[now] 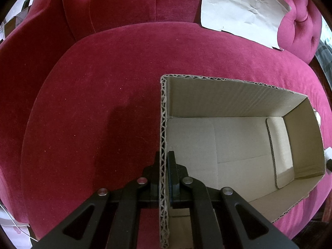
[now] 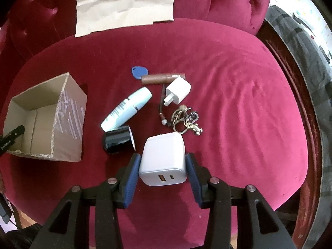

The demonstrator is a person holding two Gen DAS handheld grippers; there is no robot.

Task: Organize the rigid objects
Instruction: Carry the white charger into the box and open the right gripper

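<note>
My left gripper (image 1: 164,159) is shut on the near wall of an open, empty cardboard box (image 1: 228,95) on the red velvet seat; the box also shows at the left of the right wrist view (image 2: 68,112). My right gripper (image 2: 162,161) is shut on a large white USB charger (image 2: 162,161), its blue pads pressing both sides. Beyond it lie a black cylinder (image 2: 118,142), a pale blue tube (image 2: 127,109), a small white plug (image 2: 178,91), a brown wooden stick (image 2: 162,77), a blue tag (image 2: 138,72) and a bunch of keys (image 2: 185,120).
The red sofa cushion (image 2: 238,103) carries everything. A sheet of brown paper (image 2: 124,2) leans on the backrest, also in the left wrist view (image 1: 242,6). A dark wooden frame and grey fabric (image 2: 298,66) lie at the right edge.
</note>
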